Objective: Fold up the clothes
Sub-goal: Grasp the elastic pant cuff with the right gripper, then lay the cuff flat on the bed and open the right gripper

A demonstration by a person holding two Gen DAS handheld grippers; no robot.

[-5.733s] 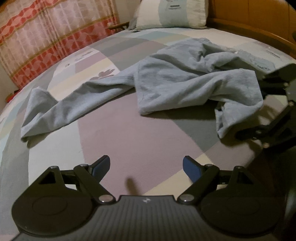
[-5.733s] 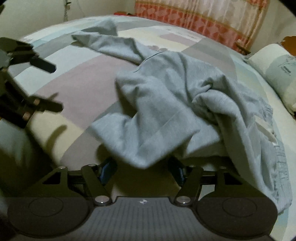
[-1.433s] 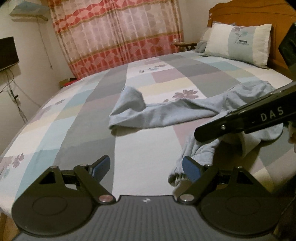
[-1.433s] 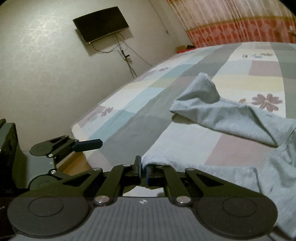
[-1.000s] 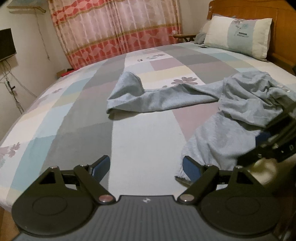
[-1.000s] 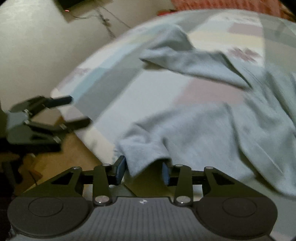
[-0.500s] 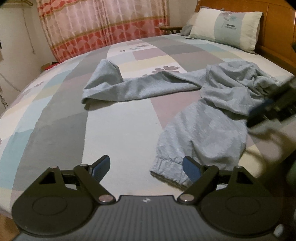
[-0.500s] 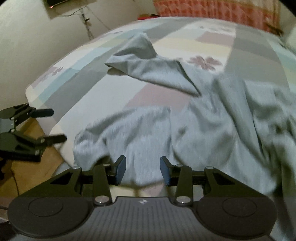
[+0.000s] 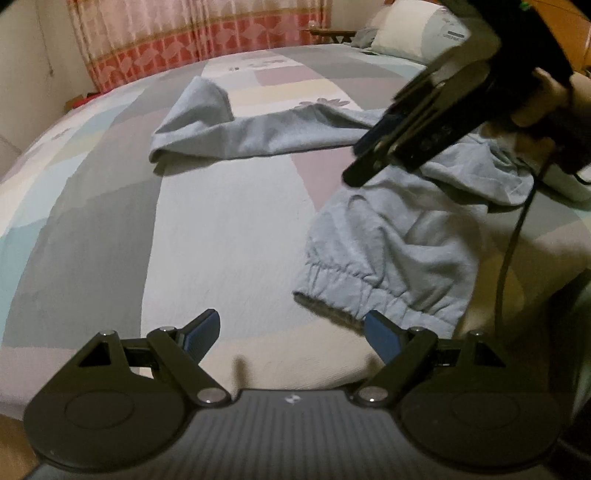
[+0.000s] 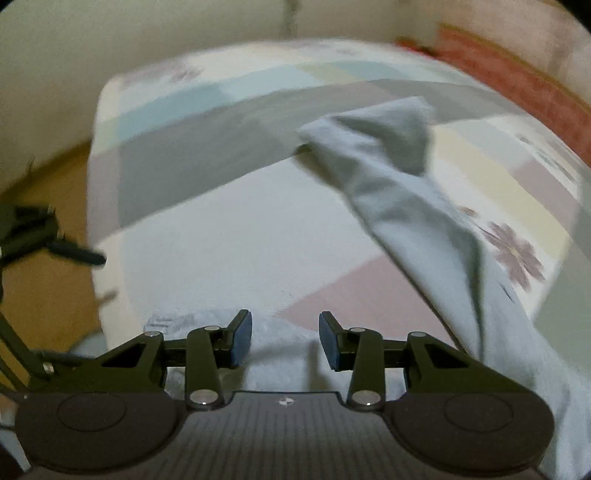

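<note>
Lying on patchwork bed (image 9: 229, 229), grey sweatpants (image 9: 388, 236), left gripper (image 9: 291, 332) jaws wide, empty

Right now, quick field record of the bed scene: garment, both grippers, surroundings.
garment: grey sweatpants, unfolded, spread across the bed
near leg: elastic cuff lies just ahead of the left gripper
far leg: stretched toward the curtain, end bent over
surface: patchwork bedspread
left gripper: open, nothing between its pads, low over the bedspread
right gripper: open, nothing gripped, grey fabric below it
background: red patterned curtain, pillow
fold progress: none visible yet
</note>
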